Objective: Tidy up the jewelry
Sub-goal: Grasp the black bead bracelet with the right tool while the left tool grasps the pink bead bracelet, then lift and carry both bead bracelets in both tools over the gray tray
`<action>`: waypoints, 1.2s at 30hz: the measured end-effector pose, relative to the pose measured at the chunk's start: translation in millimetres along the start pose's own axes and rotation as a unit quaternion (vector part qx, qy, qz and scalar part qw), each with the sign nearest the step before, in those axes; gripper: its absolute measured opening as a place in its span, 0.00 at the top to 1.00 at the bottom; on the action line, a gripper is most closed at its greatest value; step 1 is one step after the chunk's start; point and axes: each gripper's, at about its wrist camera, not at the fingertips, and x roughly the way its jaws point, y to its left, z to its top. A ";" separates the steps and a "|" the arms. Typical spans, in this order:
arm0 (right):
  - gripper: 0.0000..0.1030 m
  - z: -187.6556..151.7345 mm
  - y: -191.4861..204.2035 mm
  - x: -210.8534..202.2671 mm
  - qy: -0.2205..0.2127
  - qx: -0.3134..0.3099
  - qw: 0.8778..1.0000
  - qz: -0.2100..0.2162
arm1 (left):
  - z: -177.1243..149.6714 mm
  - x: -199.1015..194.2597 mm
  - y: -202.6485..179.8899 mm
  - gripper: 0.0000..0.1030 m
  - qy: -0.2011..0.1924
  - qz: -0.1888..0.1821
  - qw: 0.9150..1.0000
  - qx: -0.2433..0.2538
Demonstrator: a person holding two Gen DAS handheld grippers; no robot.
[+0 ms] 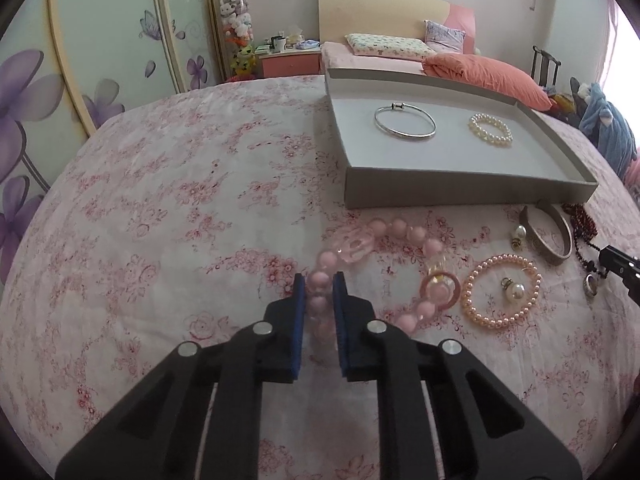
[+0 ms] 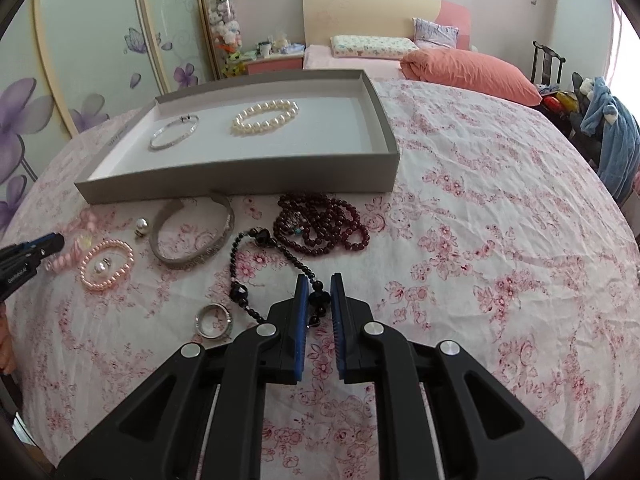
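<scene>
A grey tray (image 1: pixel 460 188) (image 2: pixel 240 184) on the bed holds a silver bangle (image 1: pixel 405 122) (image 2: pixel 174 132) and a white pearl bracelet (image 1: pixel 490 130) (image 2: pixel 266 116). My left gripper (image 1: pixel 320 280) is shut on a pink bead bracelet (image 1: pixel 400 228) lying in front of the tray. My right gripper (image 2: pixel 319 282) is shut on a black bead necklace (image 2: pixel 256 236). Its tip shows in the left wrist view (image 1: pixel 620 266), and the left gripper's tip shows in the right wrist view (image 2: pixel 44 244).
On the floral bedspread lie a small pink pearl bracelet (image 1: pixel 500 292) (image 2: pixel 106 266), pearl earrings (image 1: pixel 516 290) (image 2: pixel 142 226), a grey cuff bangle (image 1: pixel 548 236) (image 2: pixel 196 232), a dark red bead strand (image 2: pixel 324 224) and a silver ring (image 2: pixel 214 320). Pillows lie beyond.
</scene>
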 end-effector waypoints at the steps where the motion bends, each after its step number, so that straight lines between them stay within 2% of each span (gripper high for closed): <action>1: 0.88 0.3 0.8 -3.7 -0.008 0.001 1.000 0.004 | 0.2 -2.0 2.7 0.87 -0.002 -0.004 1.000 -0.005; 14: 0.88 25.3 8.9 -52.6 -0.104 0.021 0.992 0.065 | 8.4 -41.4 7.7 0.87 -0.066 -0.065 0.995 -0.033; 26: 0.88 27.5 22.8 -58.9 -0.115 0.014 0.989 0.088 | 13.5 -65.8 -9.1 0.87 -0.106 -0.107 0.988 -0.026; 36: 0.88 26.3 30.3 -65.1 -0.125 0.008 0.988 0.095 | 14.5 -78.3 -9.5 0.87 -0.121 -0.117 0.985 -0.027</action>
